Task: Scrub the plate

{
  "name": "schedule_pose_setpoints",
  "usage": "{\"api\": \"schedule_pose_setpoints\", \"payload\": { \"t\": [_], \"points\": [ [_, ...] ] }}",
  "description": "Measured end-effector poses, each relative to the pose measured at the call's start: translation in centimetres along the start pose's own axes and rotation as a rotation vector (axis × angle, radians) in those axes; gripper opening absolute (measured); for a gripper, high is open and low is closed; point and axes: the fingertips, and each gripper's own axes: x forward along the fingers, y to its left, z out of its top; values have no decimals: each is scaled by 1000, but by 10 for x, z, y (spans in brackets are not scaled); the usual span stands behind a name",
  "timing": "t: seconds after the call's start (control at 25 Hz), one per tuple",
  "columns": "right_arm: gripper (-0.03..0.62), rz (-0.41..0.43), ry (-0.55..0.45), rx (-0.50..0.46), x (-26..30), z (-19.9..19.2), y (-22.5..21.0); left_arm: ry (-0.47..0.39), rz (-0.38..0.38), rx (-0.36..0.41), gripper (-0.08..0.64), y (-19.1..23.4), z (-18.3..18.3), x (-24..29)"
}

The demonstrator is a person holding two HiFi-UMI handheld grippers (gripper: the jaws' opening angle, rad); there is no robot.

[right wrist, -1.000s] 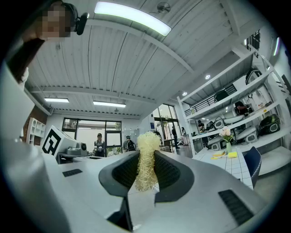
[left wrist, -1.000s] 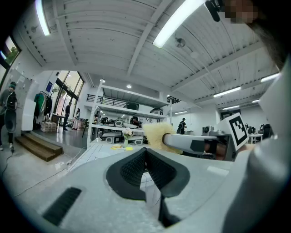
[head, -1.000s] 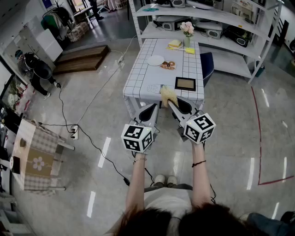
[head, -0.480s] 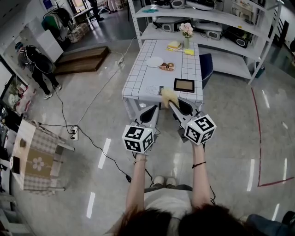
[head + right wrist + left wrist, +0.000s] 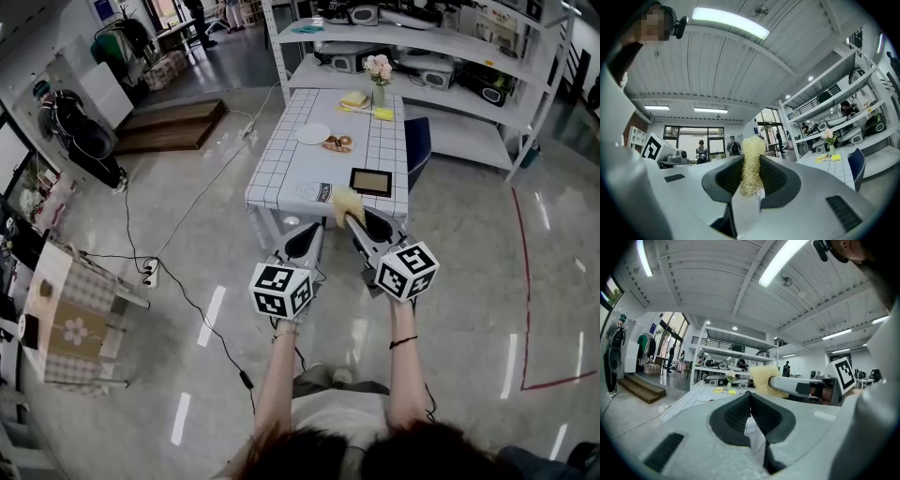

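Right gripper (image 5: 751,161): jaws clamped on a pale yellow, coarse-fibred scrub pad (image 5: 752,147). The pad is squeezed thin between the jaw pads, and its free end sticks out past the tips.

Left gripper (image 5: 750,398): jaws closed pad to pad, nothing between them.

Head view: both grippers are held in the air in front of the person, short of the table's near edge and well apart from the task's thing.

The round white plate (image 5: 314,133) lies flat on the white grid-patterned tabletop (image 5: 286,173), towards the far half. Just beside it is a second plate with brown food (image 5: 340,143). A dark framed rectangular tray (image 5: 371,181) sits nearer the front edge.

Handling, judged:
- The plate looks rigid, smooth and shallow. I cannot tell its material, so treat it as breakable.
- Lying flat, it offers only its rim to take hold of.
- It will probably skid on the tabletop under scrubbing strokes. The left jaws would need to open and pinch the near rim, or press down on it, to steady the plate.
- The scrub pad is light and soft and gives under load. Work with the protruding end, using moderate pressure.
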Motion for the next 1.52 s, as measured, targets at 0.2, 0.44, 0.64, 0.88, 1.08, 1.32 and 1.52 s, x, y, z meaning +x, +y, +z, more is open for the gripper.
{"api": "schedule_pose_setpoints", "payload": {
  "t": [0.2, 0.44, 0.64, 0.88, 1.08, 1.32, 1.52],
  "points": [
    [74, -4, 0, 26, -1, -4, -9, 8, 21, -12, 11, 1, -6, 6],
    [74, -14, 4, 47, 2, -10, -22, 16, 33, -26, 11, 8, -9, 13],
    [74, -13, 11, 54, 17, -17, -29, 17, 25, -32, 11, 21, -12, 22],
    [74, -29, 23, 54, 49, -27, -43, 15, 12, -53, 11, 55, -16, 40],
    [74, -46, 22, 62, 83, -31, -61, 23, -17, -65, 11, 89, -13, 66],
    [74, -74, 53, 55, 124, -39, -78, 35, -66, -73, 11, 125, -9, 95],
    [74, -92, 64, 52, 157, -46, -88, 47, -98, -77, 11, 157, -9, 113]
  ]
}}
